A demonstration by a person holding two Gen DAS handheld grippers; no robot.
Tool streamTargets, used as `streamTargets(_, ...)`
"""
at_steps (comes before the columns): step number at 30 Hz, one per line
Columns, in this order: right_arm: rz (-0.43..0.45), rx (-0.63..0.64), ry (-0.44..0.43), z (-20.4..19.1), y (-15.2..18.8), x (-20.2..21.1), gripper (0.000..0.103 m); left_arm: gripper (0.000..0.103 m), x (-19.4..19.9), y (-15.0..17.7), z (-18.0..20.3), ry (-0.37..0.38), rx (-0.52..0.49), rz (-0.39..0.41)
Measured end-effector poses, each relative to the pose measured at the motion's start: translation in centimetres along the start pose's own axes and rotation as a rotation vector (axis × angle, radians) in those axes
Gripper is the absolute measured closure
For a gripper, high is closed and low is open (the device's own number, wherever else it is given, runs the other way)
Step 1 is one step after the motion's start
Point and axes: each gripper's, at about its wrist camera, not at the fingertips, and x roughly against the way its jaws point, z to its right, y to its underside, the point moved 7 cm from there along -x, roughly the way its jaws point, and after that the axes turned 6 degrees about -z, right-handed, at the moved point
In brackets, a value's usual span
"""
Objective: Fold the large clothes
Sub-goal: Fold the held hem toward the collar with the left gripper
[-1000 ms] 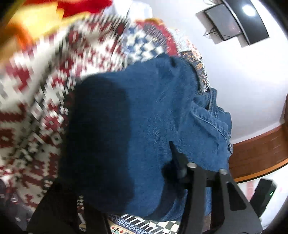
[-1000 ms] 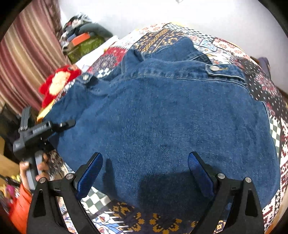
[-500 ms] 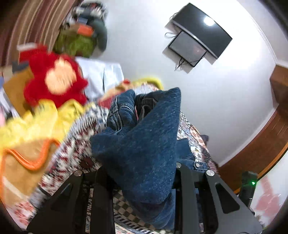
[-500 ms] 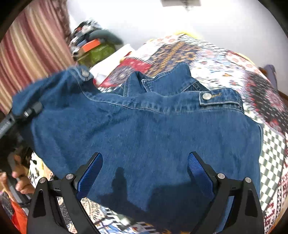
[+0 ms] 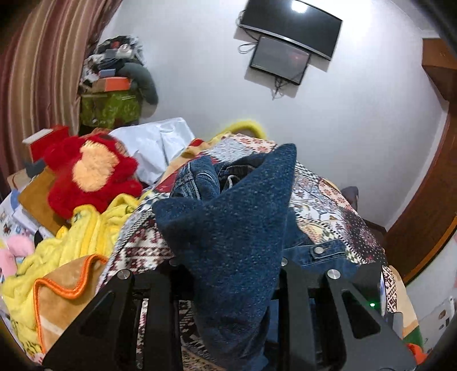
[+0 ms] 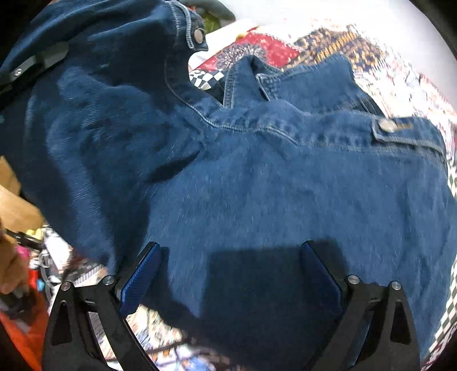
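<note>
A blue denim jacket (image 6: 271,177) lies on a patterned bedspread (image 6: 337,48). My left gripper (image 5: 228,271) is shut on a side of the jacket (image 5: 237,222) and holds it raised; the cloth hides its fingertips. In the right wrist view that lifted part (image 6: 94,94) hangs over the jacket's left side, with the left gripper's black body (image 6: 31,68) at the upper left. My right gripper (image 6: 231,271) is open, its blue pads (image 6: 140,274) spread just above the jacket's lower part. It holds nothing.
A red plush toy (image 5: 88,174), a yellow blanket (image 5: 85,228) and a white pillow (image 5: 160,142) lie left of the bed. A pile of bags (image 5: 114,94) stands by the striped curtain (image 5: 34,80). A TV (image 5: 291,25) hangs on the wall.
My left gripper has lifted the jacket's side off the bed and carried it up and over toward the middle. My right gripper has moved closer to the jacket and stayed open.
</note>
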Motion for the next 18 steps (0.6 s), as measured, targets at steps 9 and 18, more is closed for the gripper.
streamTargets(9, 0.107, -0.188, 0.033, 7.4, 5.0, 8.0, 0.006, 0.077, -1.6, -1.9, 9.6, 0.078, -0.159, 0.012)
streamTargets(18, 0.235, -0.385, 0.107, 15.8, 11.8, 16.2, 0.006, 0.077, -3.5, 4.0, 22.2, 0.136, -0.502, -0.023)
